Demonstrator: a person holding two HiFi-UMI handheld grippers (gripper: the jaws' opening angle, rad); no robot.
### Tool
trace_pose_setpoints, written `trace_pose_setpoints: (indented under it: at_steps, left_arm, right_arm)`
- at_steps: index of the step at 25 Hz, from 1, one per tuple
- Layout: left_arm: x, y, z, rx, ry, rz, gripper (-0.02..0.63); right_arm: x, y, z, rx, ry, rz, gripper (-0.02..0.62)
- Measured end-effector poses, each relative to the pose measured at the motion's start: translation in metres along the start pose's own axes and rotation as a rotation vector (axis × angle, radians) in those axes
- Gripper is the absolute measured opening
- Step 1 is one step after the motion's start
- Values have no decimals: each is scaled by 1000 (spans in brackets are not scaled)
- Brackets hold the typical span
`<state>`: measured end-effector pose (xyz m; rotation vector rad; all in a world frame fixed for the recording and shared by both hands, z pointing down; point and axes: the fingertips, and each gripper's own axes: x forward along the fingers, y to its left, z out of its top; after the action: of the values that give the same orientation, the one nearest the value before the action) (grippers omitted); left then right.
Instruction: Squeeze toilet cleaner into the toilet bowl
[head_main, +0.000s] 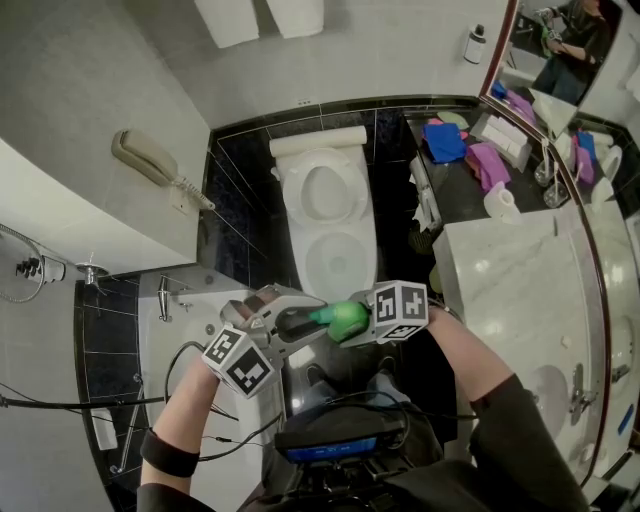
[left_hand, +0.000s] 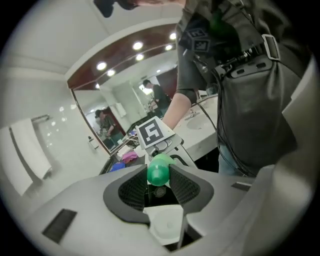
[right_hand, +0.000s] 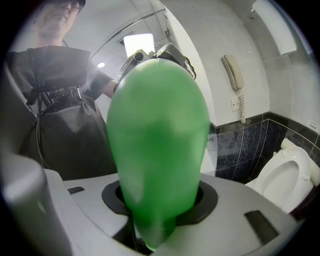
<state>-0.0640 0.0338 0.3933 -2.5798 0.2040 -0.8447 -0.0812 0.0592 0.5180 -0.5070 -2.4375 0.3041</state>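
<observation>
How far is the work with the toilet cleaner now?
Done: the right claw holds the green bottle up in the air. In hand: the left claw is closed on its narrow cap end, seemingly to open it. Left: bring it over the toilet bowl, which stands open ahead, and squeeze; no cleaner shows there.

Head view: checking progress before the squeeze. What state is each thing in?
toilet: lid up, bowl open.
bottle: held between both grippers, short of the bowl.
left gripper: shut on bottle's tip.
right gripper: shut on bottle's body.
phone: hung up.
</observation>
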Motion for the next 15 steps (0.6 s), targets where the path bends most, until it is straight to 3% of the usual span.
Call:
trace_pose_setpoints:
  at_steps: [4, 7, 8, 9, 10, 12, 15]
  left_arm:
    - [1, -4, -1, 39, 15, 1, 123]
    - [2, -4, 1, -12, 10, 19, 131]
    - [2, -2, 2, -53, -1, 26, 157]
    - [2, -1, 3, -101, -17, 29, 252]
    - [1, 1, 4, -149, -36, 30, 303]
    - [-2, 7, 8, -259, -84, 32, 323]
    - [-6, 18, 11, -492, -141, 33, 336]
  right_arm:
    - [2, 1, -6, 2, 6, -1, 189]
    - [2, 3, -5, 9, 2, -1, 190]
    - [2, 2, -5, 12, -3, -6, 190]
    - [2, 0, -7, 13, -5, -14, 190]
    - [2, -2, -9, 11, -2, -25, 190]
    - [1, -6, -12, 5, 8, -50, 190]
    - [-2, -8, -10, 11, 12, -76, 190]
